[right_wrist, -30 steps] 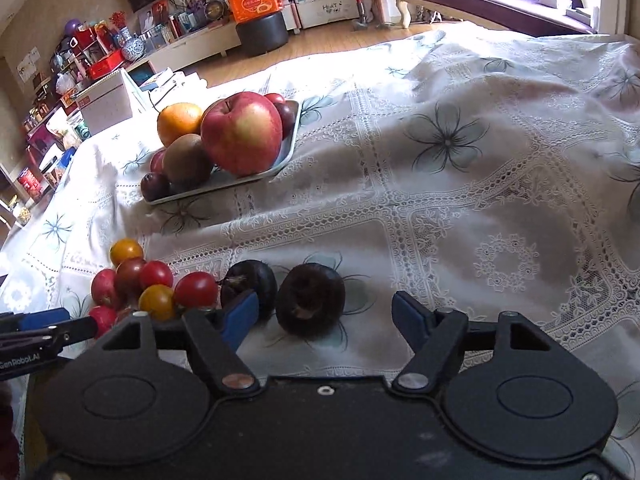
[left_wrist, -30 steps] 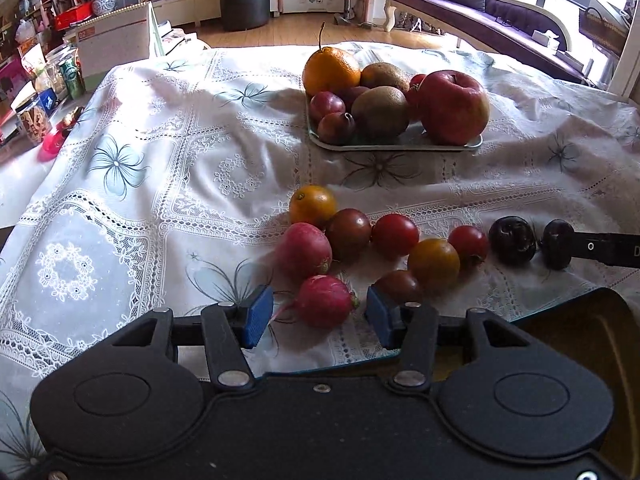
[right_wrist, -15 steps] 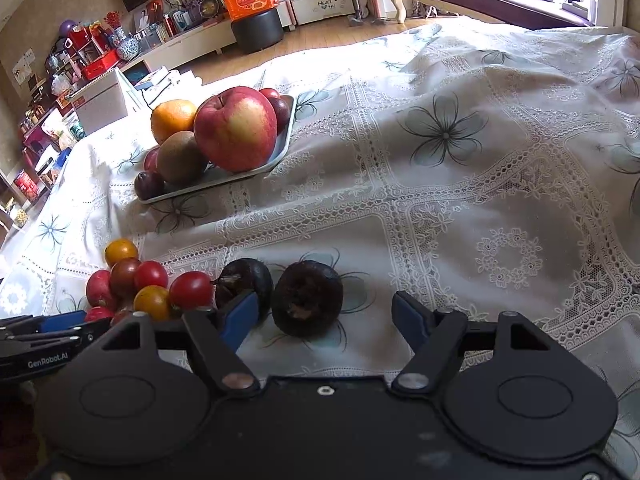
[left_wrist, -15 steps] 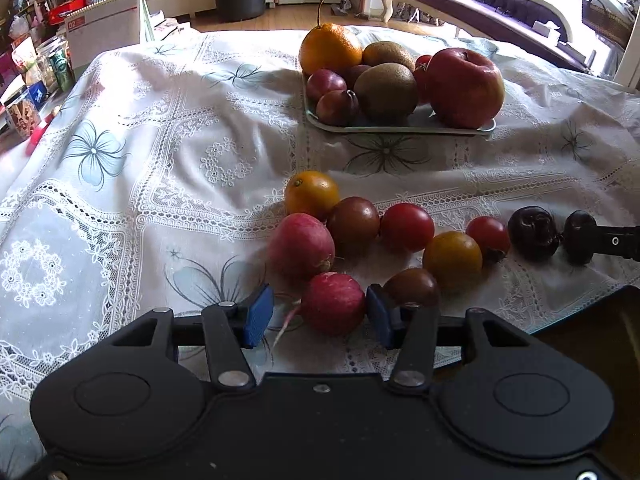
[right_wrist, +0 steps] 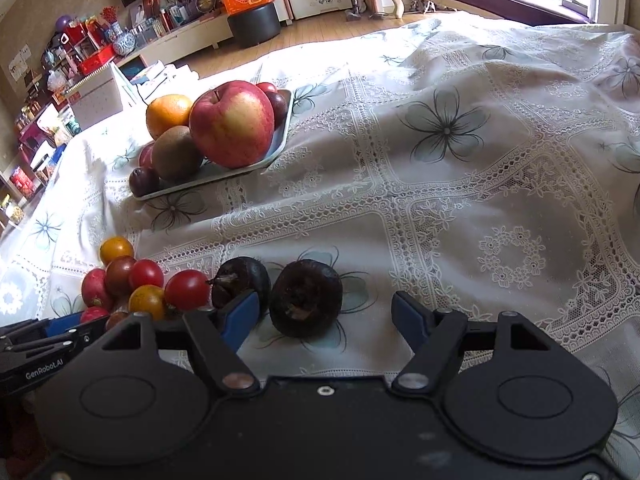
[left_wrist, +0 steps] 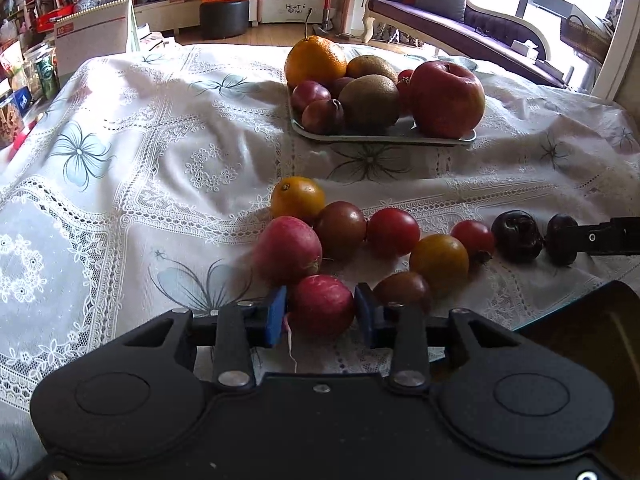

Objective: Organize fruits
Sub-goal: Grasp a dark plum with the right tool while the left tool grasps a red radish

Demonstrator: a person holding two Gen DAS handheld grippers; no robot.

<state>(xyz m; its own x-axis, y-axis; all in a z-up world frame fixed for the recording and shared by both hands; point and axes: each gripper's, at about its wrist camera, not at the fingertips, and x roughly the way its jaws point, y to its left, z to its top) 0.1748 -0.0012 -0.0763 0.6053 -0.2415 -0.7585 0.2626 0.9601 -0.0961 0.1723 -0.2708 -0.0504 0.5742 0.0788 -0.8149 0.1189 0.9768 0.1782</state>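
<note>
between the blue pads of the left tool (left_wrist: 320,314) sits a pink-red radish (left_wrist: 320,309), both pads pressed against its sides, so the tool is clamped on it at the near edge of the tabletop (left_wrist: 160,168). its thin pale root (left_wrist: 291,350) trails toward the camera, giving a near-far long axis. just far-left of it lies a second radish (left_wrist: 288,250), and a dark tomato (left_wrist: 402,290) lies just to its right. beyond these, red, brown and orange tomatoes cluster together.

the right tool (right_wrist: 324,316) stands wide apart, holding nothing. a dark wrinkled fruit (right_wrist: 306,298) rests on the lace cloth between its pads, nearer the left pad, its pitted end facing the camera. a second dark fruit (right_wrist: 236,280) lies just left, partly behind that pad.

farther back, a tray (right_wrist: 276,148) carries a large apple (right_wrist: 232,124), an orange (right_wrist: 168,114), kiwis and plums.
</note>
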